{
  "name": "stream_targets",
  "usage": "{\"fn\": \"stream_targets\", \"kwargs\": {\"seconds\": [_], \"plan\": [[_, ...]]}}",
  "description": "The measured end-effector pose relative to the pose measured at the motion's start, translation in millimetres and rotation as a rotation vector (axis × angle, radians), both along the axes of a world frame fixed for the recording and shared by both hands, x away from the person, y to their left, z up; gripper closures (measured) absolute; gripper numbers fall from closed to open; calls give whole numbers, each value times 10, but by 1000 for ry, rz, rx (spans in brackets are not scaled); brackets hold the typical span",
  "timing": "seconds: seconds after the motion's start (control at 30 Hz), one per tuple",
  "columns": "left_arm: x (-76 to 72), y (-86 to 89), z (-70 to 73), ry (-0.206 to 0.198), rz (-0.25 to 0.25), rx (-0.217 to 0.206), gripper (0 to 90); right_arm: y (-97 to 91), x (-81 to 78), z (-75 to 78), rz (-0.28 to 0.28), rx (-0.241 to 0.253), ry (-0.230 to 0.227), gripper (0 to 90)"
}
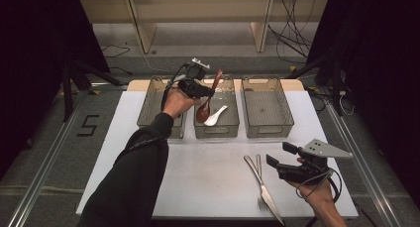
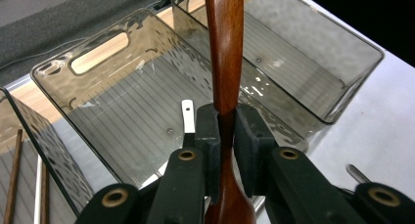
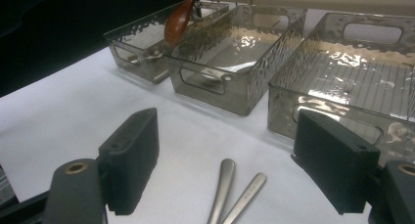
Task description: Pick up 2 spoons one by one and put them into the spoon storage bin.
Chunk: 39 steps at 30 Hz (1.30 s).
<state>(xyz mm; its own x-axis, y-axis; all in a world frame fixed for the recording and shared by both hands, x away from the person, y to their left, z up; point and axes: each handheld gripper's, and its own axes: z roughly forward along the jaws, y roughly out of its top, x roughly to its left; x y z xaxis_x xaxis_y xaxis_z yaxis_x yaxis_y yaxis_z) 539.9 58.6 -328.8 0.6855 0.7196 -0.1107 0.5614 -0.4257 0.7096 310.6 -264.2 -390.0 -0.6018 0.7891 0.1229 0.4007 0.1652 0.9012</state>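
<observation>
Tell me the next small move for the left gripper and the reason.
Probably lower the wooden spoon into the middle bin and open. The left gripper is clamped on its handle, holding it above that bin, where a white spoon already lies.

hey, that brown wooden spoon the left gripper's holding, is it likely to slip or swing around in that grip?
The wooden spoon looks stiff, so it probably won't flex. Its glossy finish may let it slide. The left gripper pinches only the narrow handle, with the bowl hanging over the middle bin, so it could pivot between the pads.
</observation>
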Motion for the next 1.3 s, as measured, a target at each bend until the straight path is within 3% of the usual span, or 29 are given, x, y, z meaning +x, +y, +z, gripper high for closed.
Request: {"fn": "stream_targets", "kwargs": {"seconds": [0.8,1.2,1.3], "plan": [[168,-86,-272,7,48,-1,803,1,-1,-2,3,-2,1,259],[169,-113,-403,36,46,45,786,-2,0,-3,3,-2,2,259],[167,-112,-441,34,43,58,705,-3,1,-4,3,-4,2,259]]}}
